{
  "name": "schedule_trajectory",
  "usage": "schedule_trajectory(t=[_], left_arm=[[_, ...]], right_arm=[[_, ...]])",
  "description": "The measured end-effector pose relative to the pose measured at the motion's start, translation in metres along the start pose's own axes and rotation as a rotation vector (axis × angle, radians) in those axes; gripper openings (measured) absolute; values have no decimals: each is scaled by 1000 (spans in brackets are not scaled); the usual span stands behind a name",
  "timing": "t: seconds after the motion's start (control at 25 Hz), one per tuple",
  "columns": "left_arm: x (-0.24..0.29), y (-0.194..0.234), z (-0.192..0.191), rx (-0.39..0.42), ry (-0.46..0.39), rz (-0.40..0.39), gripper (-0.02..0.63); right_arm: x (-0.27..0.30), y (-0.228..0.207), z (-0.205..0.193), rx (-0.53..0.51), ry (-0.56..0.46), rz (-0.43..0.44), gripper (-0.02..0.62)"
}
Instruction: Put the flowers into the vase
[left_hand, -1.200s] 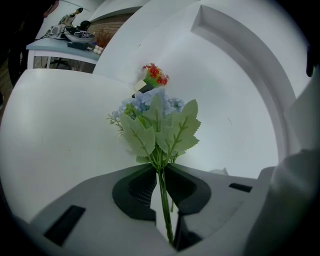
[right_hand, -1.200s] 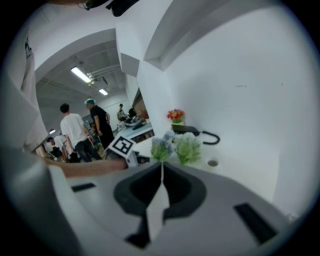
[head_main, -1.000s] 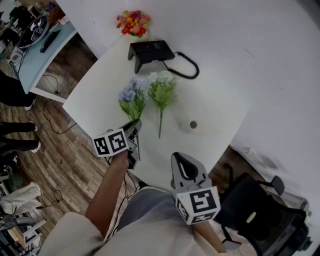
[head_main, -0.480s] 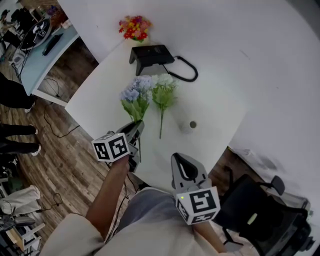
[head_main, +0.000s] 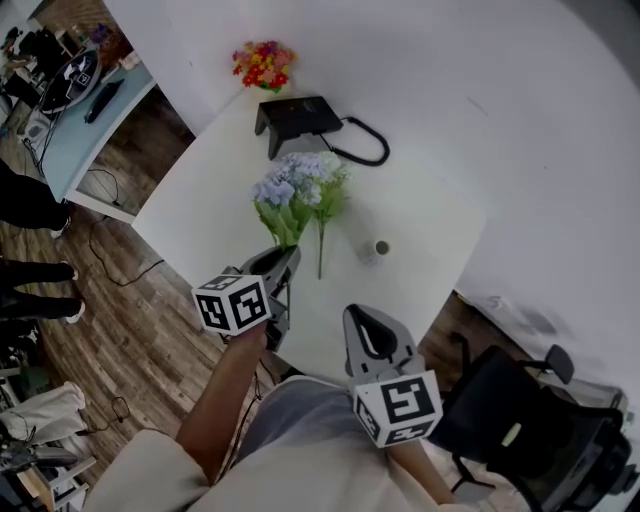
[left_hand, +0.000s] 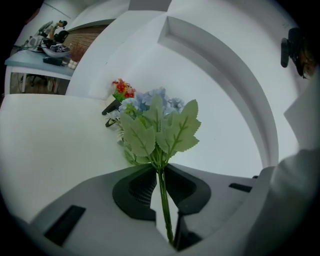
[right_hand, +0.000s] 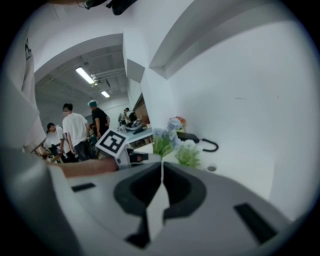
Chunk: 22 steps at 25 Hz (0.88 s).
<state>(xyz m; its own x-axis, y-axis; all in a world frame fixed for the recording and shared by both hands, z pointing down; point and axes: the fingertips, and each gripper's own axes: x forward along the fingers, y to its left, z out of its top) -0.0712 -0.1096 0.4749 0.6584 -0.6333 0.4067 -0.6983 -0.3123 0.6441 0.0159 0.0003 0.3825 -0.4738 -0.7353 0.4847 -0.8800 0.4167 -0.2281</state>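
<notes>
I am holding the blue flowers with my left gripper, its fingers pinching the thin green stem low down, so the leafy head is standing well above the grip and clear of the table. My right gripper is hanging near my body with its fingers closed on nothing. The vase is standing on the table, well apart from both grippers, and the white flowers are lying between it and the blue bunch.

What is worrying me is that pinch. The stem is slim and the head looks top-heavy, so it may be swivelling between my fingers as I am tilting it, and then the cut end would not be pointing where I expect. The vase looks small, light and narrow at the mouth; a stem end poking its rim could be knocking it over, since nothing is steadying it. The leaves could also be dragging the white bunch on the way across.
</notes>
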Motion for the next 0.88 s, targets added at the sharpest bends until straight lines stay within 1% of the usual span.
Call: schedule_trajectory(t=[0.24,0.48,0.68,0.88], left_arm=[[4,-23,6,48,4,-46,64],[10,-44,14,79,-12,-100,64],[18,-63,19,108,-8,-140,64],[23,-88,25,144,-43,-223,64]], right_arm=[[-4,-4,5,7,-22,-17,25],[-8,-9,8,14,-40,-34,25],[-11,-15,10,26,-51,-45,23],[-15,-19,11,39,-64,-54,25]])
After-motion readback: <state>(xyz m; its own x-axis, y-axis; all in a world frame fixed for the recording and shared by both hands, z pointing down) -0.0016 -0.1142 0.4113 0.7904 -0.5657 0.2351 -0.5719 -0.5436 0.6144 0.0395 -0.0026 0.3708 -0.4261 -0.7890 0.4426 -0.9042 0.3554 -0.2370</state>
